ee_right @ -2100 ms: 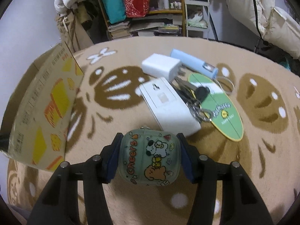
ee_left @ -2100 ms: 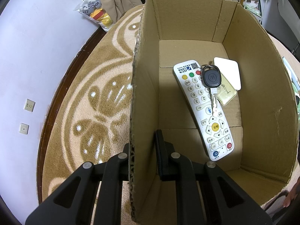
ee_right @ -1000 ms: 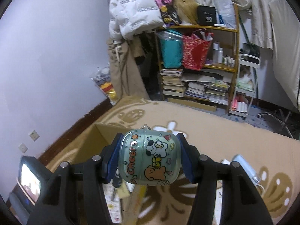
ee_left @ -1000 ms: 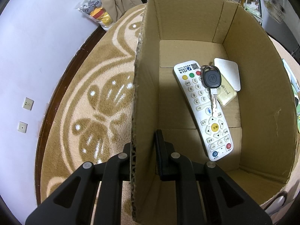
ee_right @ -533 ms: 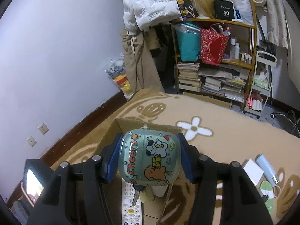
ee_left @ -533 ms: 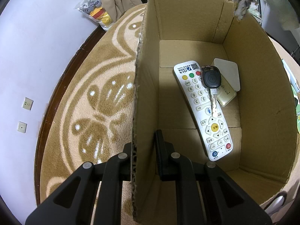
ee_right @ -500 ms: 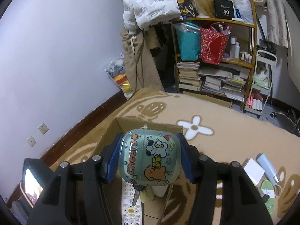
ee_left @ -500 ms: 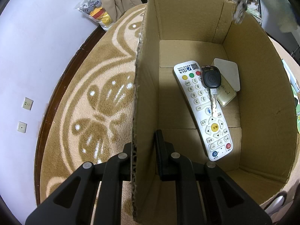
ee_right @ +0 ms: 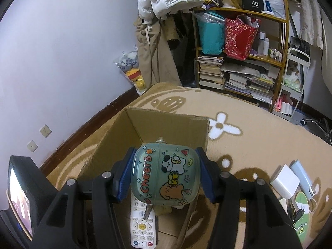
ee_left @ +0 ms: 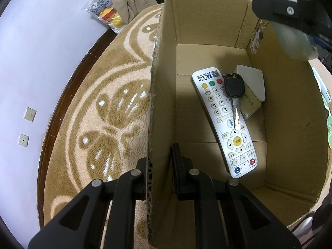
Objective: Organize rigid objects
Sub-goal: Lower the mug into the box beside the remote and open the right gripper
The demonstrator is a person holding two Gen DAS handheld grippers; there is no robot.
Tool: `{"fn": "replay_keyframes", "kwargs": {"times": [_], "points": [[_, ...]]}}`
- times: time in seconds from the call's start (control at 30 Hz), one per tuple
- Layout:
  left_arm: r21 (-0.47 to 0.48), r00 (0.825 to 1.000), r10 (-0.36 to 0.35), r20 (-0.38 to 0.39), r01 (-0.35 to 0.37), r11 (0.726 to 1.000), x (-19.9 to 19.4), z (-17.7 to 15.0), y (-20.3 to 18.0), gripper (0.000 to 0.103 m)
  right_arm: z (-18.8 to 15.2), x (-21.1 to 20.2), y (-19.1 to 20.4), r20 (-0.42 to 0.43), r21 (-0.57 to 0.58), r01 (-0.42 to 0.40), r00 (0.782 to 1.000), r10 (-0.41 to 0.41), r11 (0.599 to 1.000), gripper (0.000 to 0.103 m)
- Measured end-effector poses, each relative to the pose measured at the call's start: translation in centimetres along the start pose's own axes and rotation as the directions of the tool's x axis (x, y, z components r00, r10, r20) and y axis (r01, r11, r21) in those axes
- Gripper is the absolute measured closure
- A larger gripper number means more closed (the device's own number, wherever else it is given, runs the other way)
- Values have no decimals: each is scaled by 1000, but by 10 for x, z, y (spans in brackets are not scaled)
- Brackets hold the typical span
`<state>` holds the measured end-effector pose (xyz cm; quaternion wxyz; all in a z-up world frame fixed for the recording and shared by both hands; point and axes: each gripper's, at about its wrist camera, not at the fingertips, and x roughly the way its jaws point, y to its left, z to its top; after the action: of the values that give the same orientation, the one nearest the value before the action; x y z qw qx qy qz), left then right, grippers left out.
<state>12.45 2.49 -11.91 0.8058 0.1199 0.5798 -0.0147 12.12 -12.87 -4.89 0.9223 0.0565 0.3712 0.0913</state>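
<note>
I am holding the green cartoon-printed case (ee_right: pixel 166 174) in my right tool (ee_right: pixel 165 176), its blue pads (ee_right: pixel 125 178) pressing on both sides, jaws about half spread around it, above the open cardboard box (ee_left: pixel 207 20) standing on the brown patterned rug (ee_left: pixel 103 108); my left tool (ee_left: pixel 159 166) is clamping the box's near side wall, jaws nearly closed on the cardboard, one finger inside and one outside; inside the box a white remote control (ee_left: pixel 224 122) is lying on the floor of it, with a black car key (ee_left: pixel 233 89) resting across its upper buttons and a beige card (ee_left: pixel 252 103) and a white square piece (ee_left: pixel 253 76) just beside it
</note>
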Motion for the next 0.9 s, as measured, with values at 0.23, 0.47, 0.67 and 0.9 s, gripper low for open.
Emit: {"fn": "replay_keyframes", "kwargs": {"times": [0.23, 0.47, 0.67, 0.9], "points": [[-6, 1000, -9, -2, 9, 1000, 0, 0, 2, 90, -4, 5, -2, -11, 8, 5, 1000, -4, 1000, 43], [-3, 1000, -6, -2, 6, 1000, 1, 0, 1, 90, -5, 7, -3, -16, 5, 3, 1000, -3, 1000, 42], [-2, 1000, -8, -1, 8, 1000, 0, 0, 1, 90, -6, 7, -3, -12, 8, 0, 1000, 0, 1000, 42], [-4, 1000, -10, -1, 10, 1000, -1, 0, 3, 90, -8, 6, -4, -18, 16, -21, 1000, 21, 1000, 42]]}}
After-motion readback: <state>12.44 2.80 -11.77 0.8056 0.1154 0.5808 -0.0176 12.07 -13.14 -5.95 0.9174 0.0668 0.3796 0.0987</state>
